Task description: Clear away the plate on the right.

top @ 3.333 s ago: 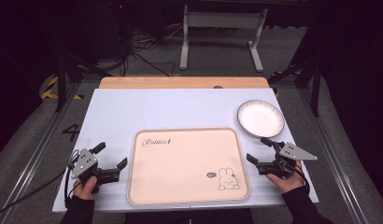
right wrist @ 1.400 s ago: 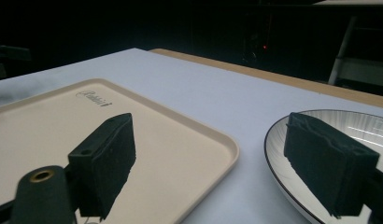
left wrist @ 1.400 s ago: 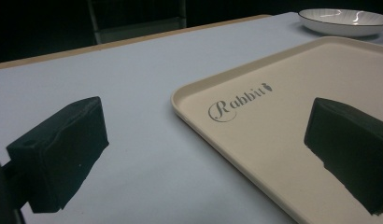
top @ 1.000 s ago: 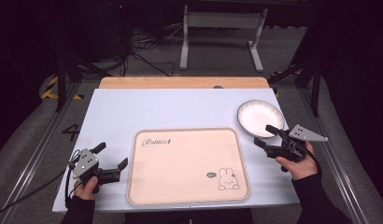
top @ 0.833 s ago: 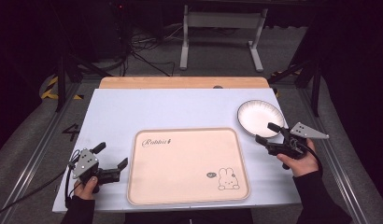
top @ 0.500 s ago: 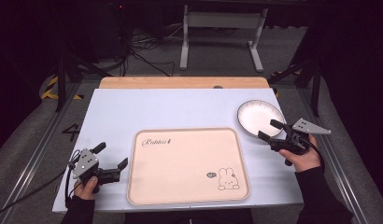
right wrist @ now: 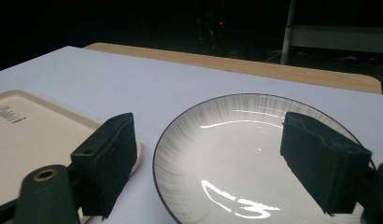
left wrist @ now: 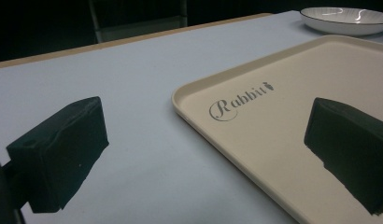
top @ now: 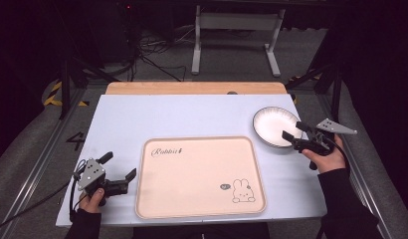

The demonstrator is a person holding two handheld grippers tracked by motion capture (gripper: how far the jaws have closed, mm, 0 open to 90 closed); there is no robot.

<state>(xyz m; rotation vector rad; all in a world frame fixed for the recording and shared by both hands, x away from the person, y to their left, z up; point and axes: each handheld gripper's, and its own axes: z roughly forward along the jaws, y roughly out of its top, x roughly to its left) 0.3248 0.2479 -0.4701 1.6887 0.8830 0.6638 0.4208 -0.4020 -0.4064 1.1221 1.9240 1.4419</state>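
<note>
The right gripper (top: 294,136), jaws apart, hangs at the near rim of the plate (top: 272,125) just ahead, lined up to grasp it.

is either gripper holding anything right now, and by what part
Nothing is held. The right gripper is open at the near rim of the plate, not gripping it; the left gripper is open beside the tray.

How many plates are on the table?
1. The plate sits at the table's far right, beside the tray, with the right claw open at its near edge. Nothing on the table could hide another.
</note>
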